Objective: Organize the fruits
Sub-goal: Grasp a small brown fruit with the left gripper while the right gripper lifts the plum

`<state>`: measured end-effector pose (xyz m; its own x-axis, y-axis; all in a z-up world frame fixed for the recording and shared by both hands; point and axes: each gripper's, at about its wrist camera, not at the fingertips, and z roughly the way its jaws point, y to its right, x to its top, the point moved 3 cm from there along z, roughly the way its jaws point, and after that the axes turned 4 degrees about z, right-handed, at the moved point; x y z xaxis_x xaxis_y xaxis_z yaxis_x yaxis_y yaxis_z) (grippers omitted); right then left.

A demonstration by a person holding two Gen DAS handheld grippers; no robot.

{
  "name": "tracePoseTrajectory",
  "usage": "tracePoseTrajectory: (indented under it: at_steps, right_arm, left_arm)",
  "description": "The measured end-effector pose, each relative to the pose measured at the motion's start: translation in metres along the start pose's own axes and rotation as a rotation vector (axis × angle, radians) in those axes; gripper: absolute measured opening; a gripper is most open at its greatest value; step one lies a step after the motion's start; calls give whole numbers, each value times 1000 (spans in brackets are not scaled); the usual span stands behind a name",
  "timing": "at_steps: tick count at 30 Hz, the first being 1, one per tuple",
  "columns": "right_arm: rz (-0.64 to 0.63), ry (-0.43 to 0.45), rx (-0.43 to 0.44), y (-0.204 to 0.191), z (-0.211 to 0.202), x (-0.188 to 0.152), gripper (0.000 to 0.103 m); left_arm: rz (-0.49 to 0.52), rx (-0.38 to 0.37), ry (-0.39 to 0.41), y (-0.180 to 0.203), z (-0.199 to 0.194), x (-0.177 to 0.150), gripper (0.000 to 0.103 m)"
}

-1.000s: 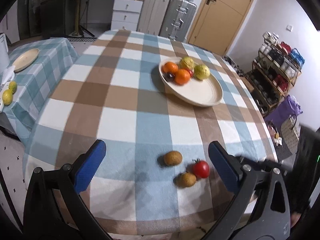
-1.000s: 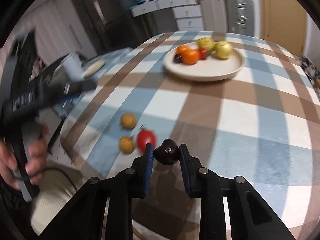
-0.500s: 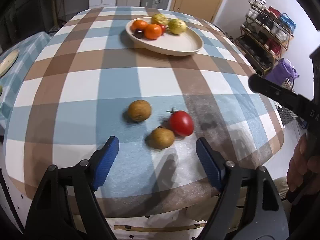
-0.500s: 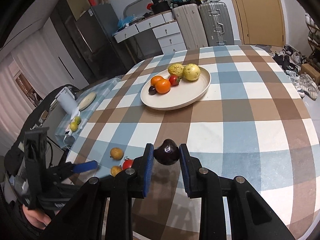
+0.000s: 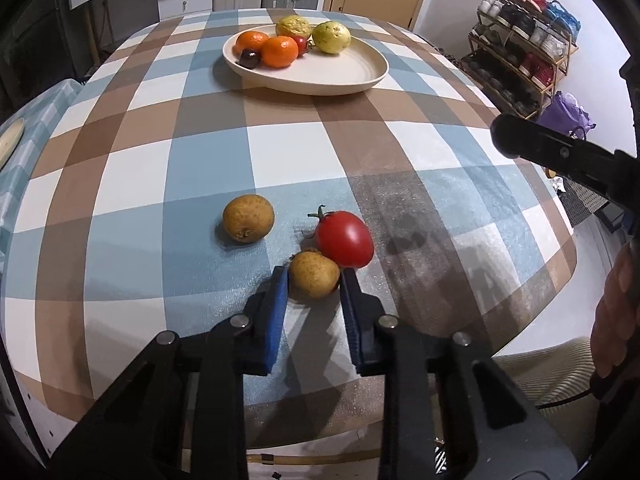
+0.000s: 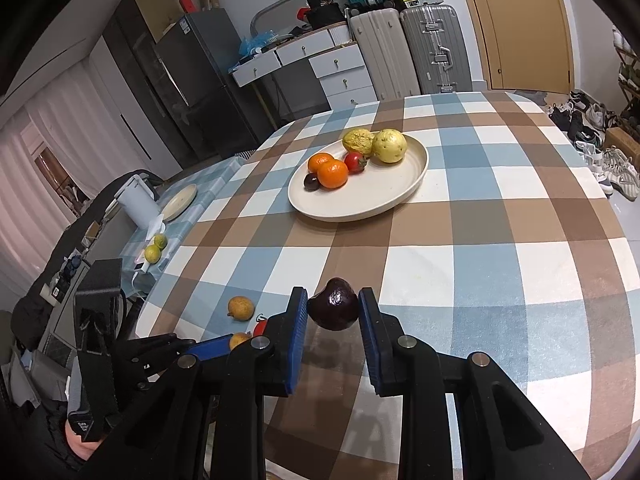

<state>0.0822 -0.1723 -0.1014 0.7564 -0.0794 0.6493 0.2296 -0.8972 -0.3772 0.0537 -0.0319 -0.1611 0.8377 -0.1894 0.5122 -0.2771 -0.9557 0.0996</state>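
**Left gripper clamps the nearest brown fruit**

Near the table's front edge, the left gripper (image 5: 314, 280) is closing its blue pads on the small brown fruit (image 5: 314, 274), where a second ago those jaws were standing wide with all 3 loose fruits ahead of them. It is sitting between the pads now, touching the red tomato (image 5: 345, 238) just behind it; a second brown fruit (image 5: 248, 218) is lying apart to the left. That is putting both hands in play: the right gripper (image 6: 333, 309) is holding a dark plum (image 6: 333, 309) tight between its pads, raised above the checked tablecloth (image 6: 480, 216).

My read is that both fruits are heading for the cream plate (image 6: 404, 196), where 2 oranges, a tomato, a dark plum and 2 yellow-green fruits are already sitting.

Only the left view is showing the pads meeting the brown fruit. Only the right view is showing the held plum, plus a side table with 2 limes (image 6: 156, 248).
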Motion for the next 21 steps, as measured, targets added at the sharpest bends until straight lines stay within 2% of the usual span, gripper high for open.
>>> tracePoseTrajectory:
  at_steps: [8,16,21]
  right_arm:
    - [1,1,8,-1,-2,-1,26]
    - [14,-1,23,-1,-2,1,27]
    - [36,-3,42,4,1,9,27]
  left_arm:
    - [-19,-36,4,-3,-4,-1,23]
    - [-20,-41,103,-10,-39,8,23]
    - [-50,-74,118,-18,-50,26,23]
